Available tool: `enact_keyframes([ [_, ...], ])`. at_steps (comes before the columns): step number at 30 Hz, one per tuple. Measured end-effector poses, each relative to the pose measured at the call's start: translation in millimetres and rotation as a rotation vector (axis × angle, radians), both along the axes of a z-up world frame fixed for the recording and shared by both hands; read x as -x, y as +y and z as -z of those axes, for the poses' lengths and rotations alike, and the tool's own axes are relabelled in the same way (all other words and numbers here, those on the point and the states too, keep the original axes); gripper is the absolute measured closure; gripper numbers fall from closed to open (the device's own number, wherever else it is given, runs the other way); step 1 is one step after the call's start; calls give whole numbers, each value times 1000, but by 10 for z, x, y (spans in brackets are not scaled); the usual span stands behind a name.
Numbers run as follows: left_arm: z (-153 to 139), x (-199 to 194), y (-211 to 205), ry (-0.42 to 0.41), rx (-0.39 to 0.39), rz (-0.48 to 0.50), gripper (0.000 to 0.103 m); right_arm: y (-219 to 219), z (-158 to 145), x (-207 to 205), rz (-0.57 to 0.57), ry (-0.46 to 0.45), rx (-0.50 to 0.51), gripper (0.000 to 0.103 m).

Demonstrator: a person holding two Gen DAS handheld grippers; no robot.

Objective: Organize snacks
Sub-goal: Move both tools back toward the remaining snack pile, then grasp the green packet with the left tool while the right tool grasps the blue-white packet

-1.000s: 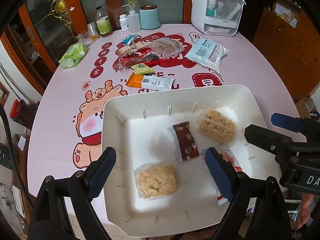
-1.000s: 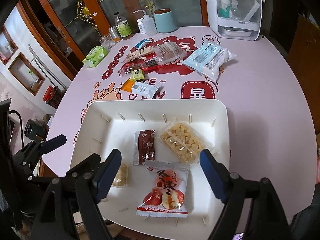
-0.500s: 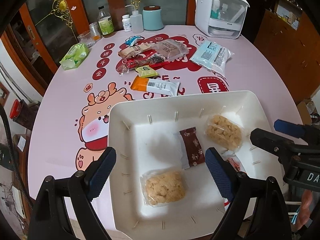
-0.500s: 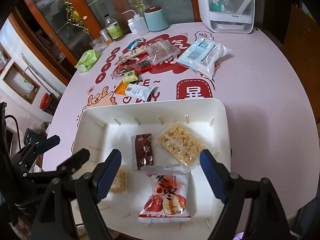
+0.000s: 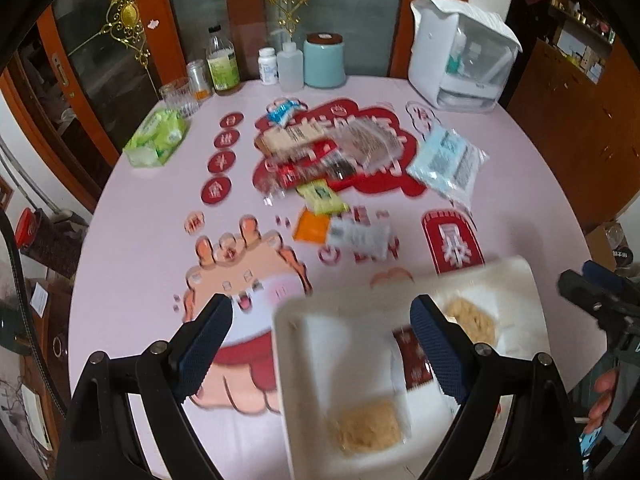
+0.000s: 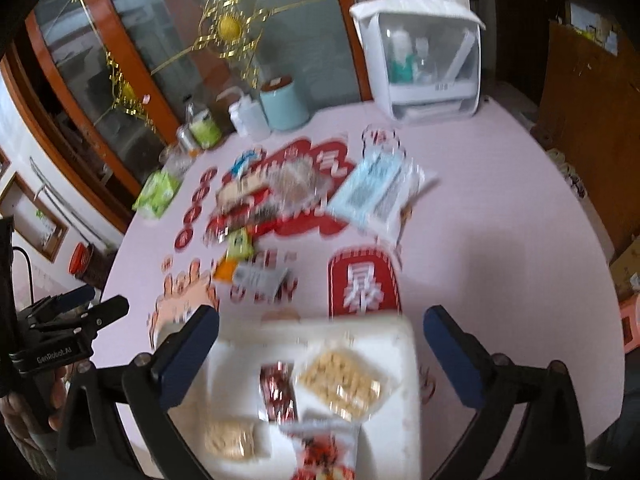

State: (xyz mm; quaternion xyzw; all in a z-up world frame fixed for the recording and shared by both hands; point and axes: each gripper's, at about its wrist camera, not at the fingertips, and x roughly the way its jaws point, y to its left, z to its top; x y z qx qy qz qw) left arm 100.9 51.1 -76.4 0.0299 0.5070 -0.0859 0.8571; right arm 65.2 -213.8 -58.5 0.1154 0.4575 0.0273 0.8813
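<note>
Both the left gripper (image 5: 318,344) and right gripper (image 6: 320,354) hang wide and empty over the white tray (image 5: 316,312). Beyond the tray lies the orange-and-white packet (image 5: 344,234), probably the next pick.

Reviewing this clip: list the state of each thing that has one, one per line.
left gripper: open, empty
right gripper: open, empty
white tray: on the table, partly filled with snacks
dark red packet: lying flat in the tray
light blue packet: on the table, outside the tray
</note>
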Motion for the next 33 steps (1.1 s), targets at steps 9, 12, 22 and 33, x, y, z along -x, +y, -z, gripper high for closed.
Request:
enact_keyframes([
  [9, -183, -830, -84, -24, 0, 79, 13, -361, -76, -1097, 125, 43, -40, 0],
  [12, -62, -1157, -146, -2, -1, 88, 13, -498, 212, -1526, 169, 126, -62, 0],
  [22, 912, -2076, -207, 168, 65, -6, 13, -686, 1366, -2298, 336, 325, -82, 0],
  [33, 1493, -2342, -348, 255, 46, -49, 13, -538, 1714, -2644, 386, 337, 21, 0],
])
